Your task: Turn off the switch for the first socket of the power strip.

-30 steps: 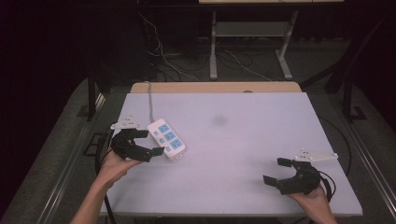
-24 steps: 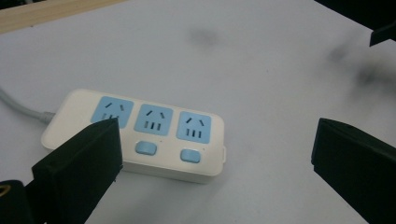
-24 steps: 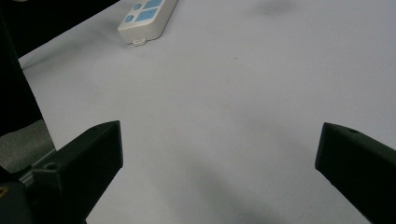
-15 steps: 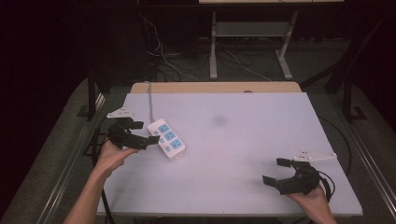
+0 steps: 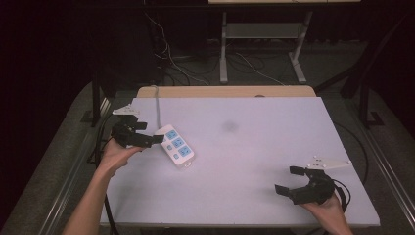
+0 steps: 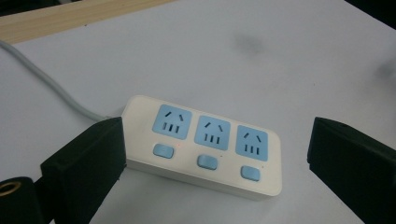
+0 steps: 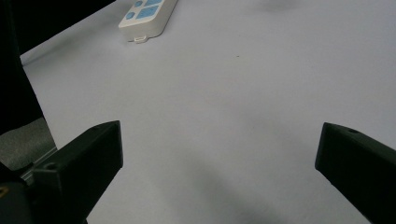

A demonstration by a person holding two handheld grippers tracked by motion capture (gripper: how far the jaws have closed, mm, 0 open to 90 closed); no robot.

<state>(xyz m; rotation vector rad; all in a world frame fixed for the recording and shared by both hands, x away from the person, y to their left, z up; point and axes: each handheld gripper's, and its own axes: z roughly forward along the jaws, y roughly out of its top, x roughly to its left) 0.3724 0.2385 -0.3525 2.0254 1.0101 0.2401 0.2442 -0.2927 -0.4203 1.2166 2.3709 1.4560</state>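
A white power strip (image 5: 176,146) with three blue sockets and three blue switches lies flat on the white table (image 5: 244,161), left of centre. Its grey cable (image 5: 157,105) runs off the far edge. My left gripper (image 5: 149,133) is open just left of the strip. In the left gripper view the strip (image 6: 205,142) lies between the spread jaws of the left gripper (image 6: 215,140), and the left jaw stands close to the cable end. My right gripper (image 5: 287,179) is open near the front right corner, over bare table. The right gripper (image 7: 219,154) view shows the strip (image 7: 147,14) far off.
A wooden strip (image 5: 225,91) borders the table's far edge. Behind it on the dark floor are a metal stand (image 5: 259,44) and loose cables. A faint grey smudge (image 5: 229,127) marks the tabletop at centre. Metal rails run along both sides of the table.
My left gripper has drawn back and moved toward the far left, away from the strip's near end. The strip has stayed put. The right gripper has not moved.
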